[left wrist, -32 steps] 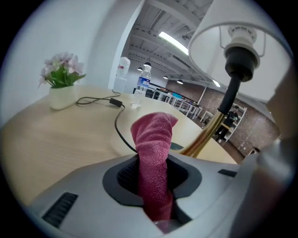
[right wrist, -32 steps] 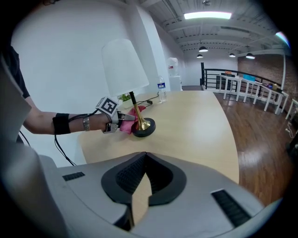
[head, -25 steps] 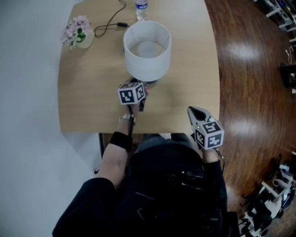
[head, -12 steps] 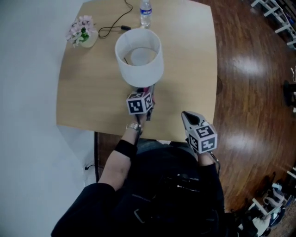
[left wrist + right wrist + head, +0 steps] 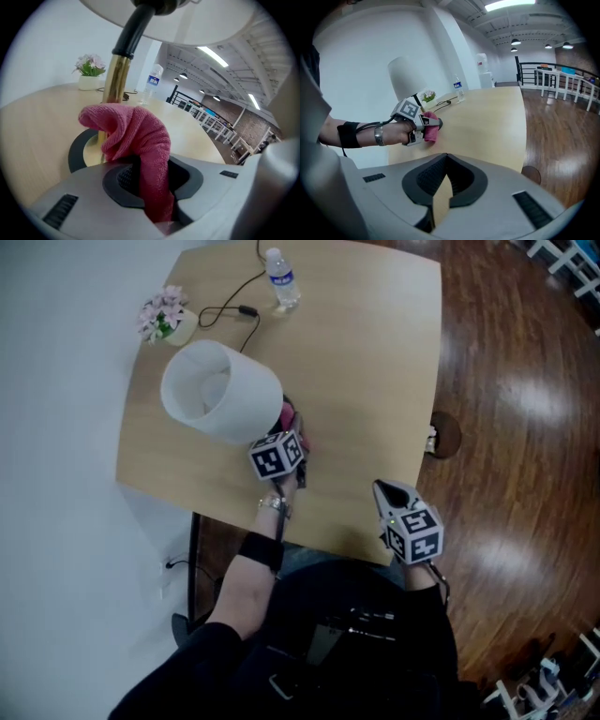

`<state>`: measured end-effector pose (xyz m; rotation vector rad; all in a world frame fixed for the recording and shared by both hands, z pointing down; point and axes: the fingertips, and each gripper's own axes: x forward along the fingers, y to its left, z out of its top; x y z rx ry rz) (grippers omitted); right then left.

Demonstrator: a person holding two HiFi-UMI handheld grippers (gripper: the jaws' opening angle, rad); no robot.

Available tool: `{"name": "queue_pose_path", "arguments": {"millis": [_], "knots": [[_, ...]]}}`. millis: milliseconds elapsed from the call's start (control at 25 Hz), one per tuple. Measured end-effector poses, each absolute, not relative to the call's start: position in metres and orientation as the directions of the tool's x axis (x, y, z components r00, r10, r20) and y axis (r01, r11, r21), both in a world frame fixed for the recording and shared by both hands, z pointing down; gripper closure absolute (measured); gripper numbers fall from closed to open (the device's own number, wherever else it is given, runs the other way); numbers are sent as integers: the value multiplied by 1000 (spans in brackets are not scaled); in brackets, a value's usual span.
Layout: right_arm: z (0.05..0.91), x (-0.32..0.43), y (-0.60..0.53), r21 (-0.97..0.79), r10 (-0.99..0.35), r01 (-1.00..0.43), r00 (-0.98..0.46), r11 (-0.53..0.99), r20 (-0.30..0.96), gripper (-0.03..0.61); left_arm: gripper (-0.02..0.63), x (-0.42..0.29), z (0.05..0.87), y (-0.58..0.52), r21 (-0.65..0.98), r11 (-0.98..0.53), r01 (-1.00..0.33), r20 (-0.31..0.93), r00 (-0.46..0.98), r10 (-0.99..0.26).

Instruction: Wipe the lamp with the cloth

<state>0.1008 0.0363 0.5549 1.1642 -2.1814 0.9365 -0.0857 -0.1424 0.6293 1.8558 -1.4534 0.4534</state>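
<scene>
Left gripper (image 5: 293, 439) fingers are pinching the pink fuzzy cloth (image 5: 137, 135) bunched forward at the white-shaded brass-stemmed lamp (image 5: 220, 392) for wiping, while right gripper (image 5: 440, 193) is hanging closed, empty, by the light wooden worktop (image 5: 375, 352) edge.

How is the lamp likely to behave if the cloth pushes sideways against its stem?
It may well tip rather than slide: the wide shade sits high on a thin brass stem above a flat round base. The pink cloth, drooping limply from the left gripper, looks soft, so it should probably give before pushing hard.
</scene>
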Motion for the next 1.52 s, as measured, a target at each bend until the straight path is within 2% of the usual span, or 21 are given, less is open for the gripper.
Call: {"name": "queue_pose_path", "arguments": {"millis": [360,680,1040,1240,1400,1520], "knots": [[569,128,41,-382,-436,-797,-584,467,685,568,503,-77,623,-177,251,117,-961,638,74,-766],[571,140,35,-385,-448,-802,-581,457,679,568,503,-92,619,-149,239,133,-962,651,57,-757],[565,86,44,-375,-488,-818,-565,437,665,568,506,-167,630,-103,147,-37,-988,724,133,-677],[556,20,46,-358,-527,-847,-527,394,667,568,505,-213,633,-109,205,-126,-971,754,238,-611],[542,-29,50,-372,-595,-876,-481,306,644,568,505,-213,623,-101,233,-328,-915,760,382,-526],[539,-64,59,-366,-601,-877,-480,312,638,568,505,-222,621,-88,232,-421,-877,762,433,-482]]}}
